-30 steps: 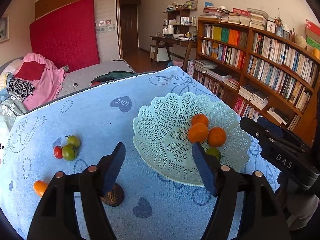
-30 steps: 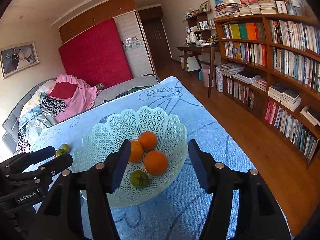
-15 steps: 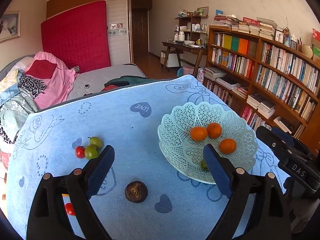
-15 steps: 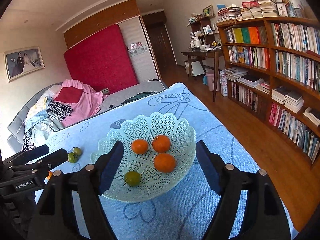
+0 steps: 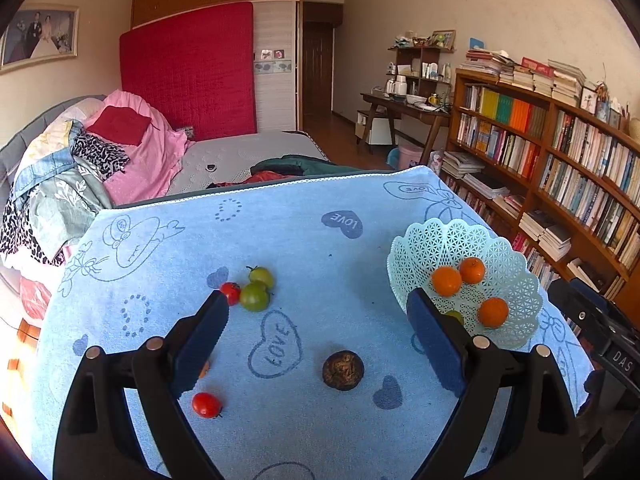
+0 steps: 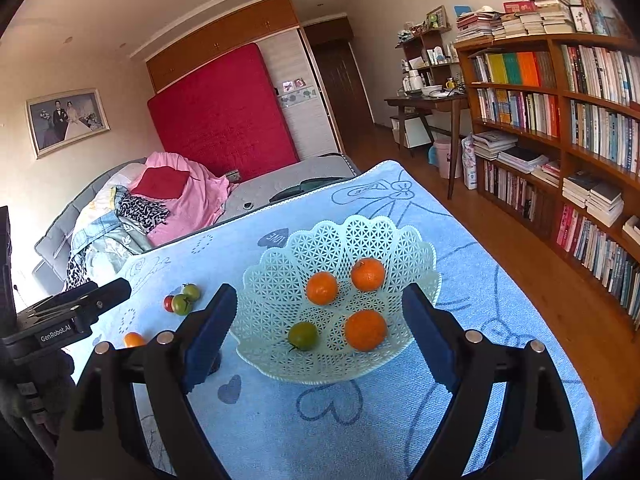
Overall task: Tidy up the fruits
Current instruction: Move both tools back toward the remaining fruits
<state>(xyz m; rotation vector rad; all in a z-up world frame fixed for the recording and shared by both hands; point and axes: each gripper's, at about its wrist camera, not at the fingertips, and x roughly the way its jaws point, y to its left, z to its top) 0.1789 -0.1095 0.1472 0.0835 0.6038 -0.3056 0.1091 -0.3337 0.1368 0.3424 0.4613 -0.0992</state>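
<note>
A pale green lattice basket (image 6: 344,240) (image 5: 440,240) on the blue cloth holds three oranges (image 6: 365,330) and a green tomato (image 6: 303,335). On the cloth lie two green tomatoes (image 5: 254,297) with a red one (image 5: 230,292), a red tomato (image 5: 206,404), an orange fruit (image 6: 133,339) and a brown wrinkled fruit (image 5: 343,370). My left gripper (image 5: 318,344) is open and empty above the brown fruit. My right gripper (image 6: 320,340) is open and empty, above the near side of the basket.
The blue cloth (image 5: 280,232) covers the table; its right edge drops to a wooden floor (image 6: 500,240). Bookshelves (image 6: 560,120) stand at the right. A bed with piled clothes (image 5: 100,152) lies behind the table.
Both grippers have pulled back and risen. The left one has swung left, so the loose tomatoes and brown fruit now sit central in its view. Both stay open.
</note>
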